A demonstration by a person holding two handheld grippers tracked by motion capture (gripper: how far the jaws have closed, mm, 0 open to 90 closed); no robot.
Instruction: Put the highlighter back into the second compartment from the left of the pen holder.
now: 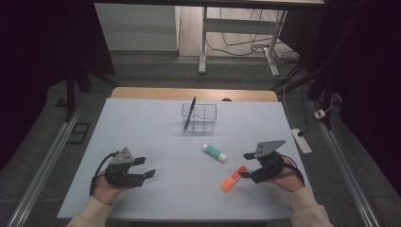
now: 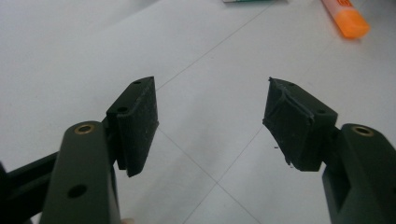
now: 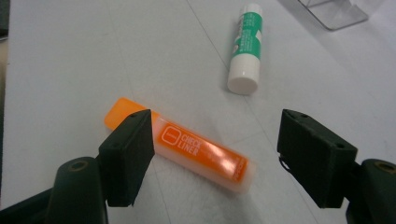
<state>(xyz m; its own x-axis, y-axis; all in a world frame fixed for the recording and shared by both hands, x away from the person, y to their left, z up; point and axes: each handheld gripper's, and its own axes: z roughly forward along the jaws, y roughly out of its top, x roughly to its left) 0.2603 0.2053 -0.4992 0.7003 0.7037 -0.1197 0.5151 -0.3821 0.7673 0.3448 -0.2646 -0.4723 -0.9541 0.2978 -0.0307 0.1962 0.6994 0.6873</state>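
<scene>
The orange highlighter (image 3: 187, 149) lies flat on the white table (image 1: 142, 127), and everything else is placed from it. The right gripper (image 1: 246, 165) hangs just over it, jaws spread wide and holding nothing; in the right gripper view the highlighter crosses the gap slantwise, its orange cap end partly behind one jaw and its clear end short of the other, with no pad pressing on it. Whether a jaw tip grazes the cap is hard to tell from that angle. Near the highlighter, toward the far side of the table, lies a green-and-white glue stick (image 1: 214, 152), apart from it. Farther beyond the glue stick stands a clear plastic organizer (image 1: 204, 124), with a dark blue pen (image 1: 190, 113) leaning upright in its left compartment. Well to the left of the highlighter, the left gripper (image 1: 145, 167) hovers over bare table, jaws wide apart and empty.
</scene>
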